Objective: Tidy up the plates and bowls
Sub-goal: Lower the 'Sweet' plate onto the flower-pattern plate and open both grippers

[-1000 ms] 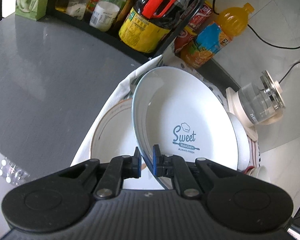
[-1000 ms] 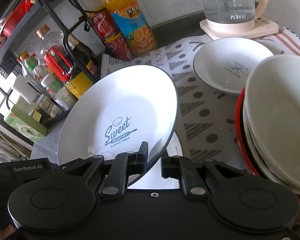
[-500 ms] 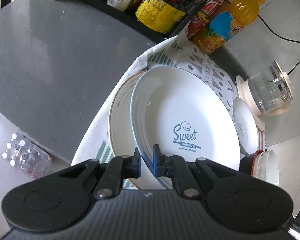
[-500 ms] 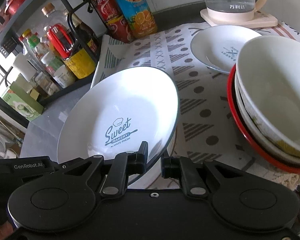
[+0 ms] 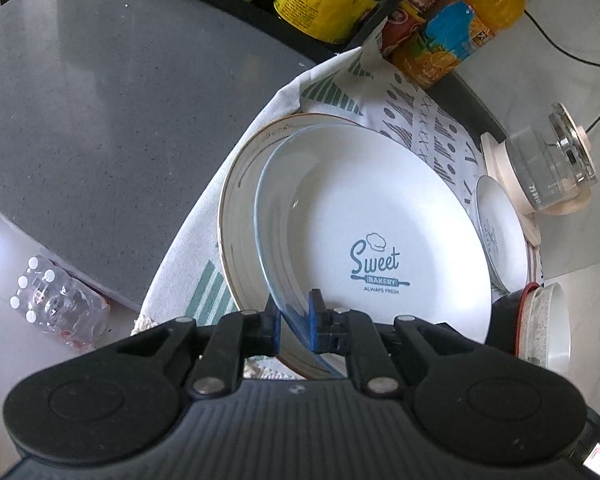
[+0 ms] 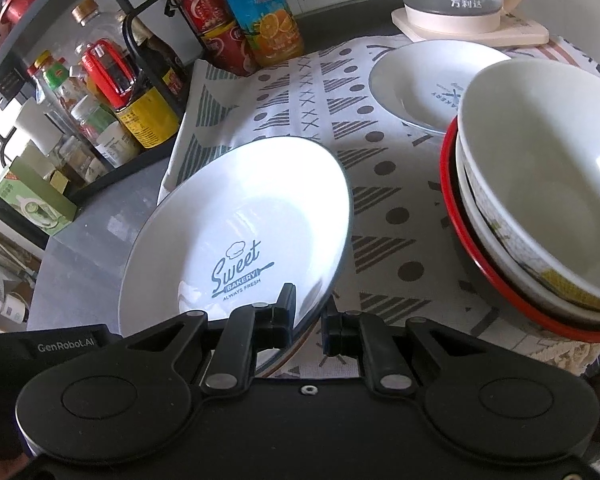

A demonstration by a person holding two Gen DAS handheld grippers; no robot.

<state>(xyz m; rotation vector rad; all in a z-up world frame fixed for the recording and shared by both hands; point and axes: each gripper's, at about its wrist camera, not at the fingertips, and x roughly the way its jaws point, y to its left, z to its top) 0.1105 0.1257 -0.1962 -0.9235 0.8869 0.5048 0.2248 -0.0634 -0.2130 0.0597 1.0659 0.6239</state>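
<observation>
Grey tabletop [image 5: 100, 100] carries a patterned cloth [image 6: 300, 92], with a rack of bottles [image 6: 100, 92] behind it and a glass kettle [image 5: 548, 172] at the far edge; the left gripper [image 5: 293, 320] is narrow, its jaws have just been opening a little, and the rim of the white Sweet Bakery plate [image 5: 380, 232] still sits between them, the left pad standing slightly off; the right gripper [image 6: 308, 320] is closed on the opposite rim of that plate [image 6: 240, 232]; the plate lies tilted over a larger gold-rimmed plate [image 5: 240, 216] on the cloth; a small plate [image 6: 420, 84] and stacked bowls [image 6: 540, 184] sit to the right
</observation>
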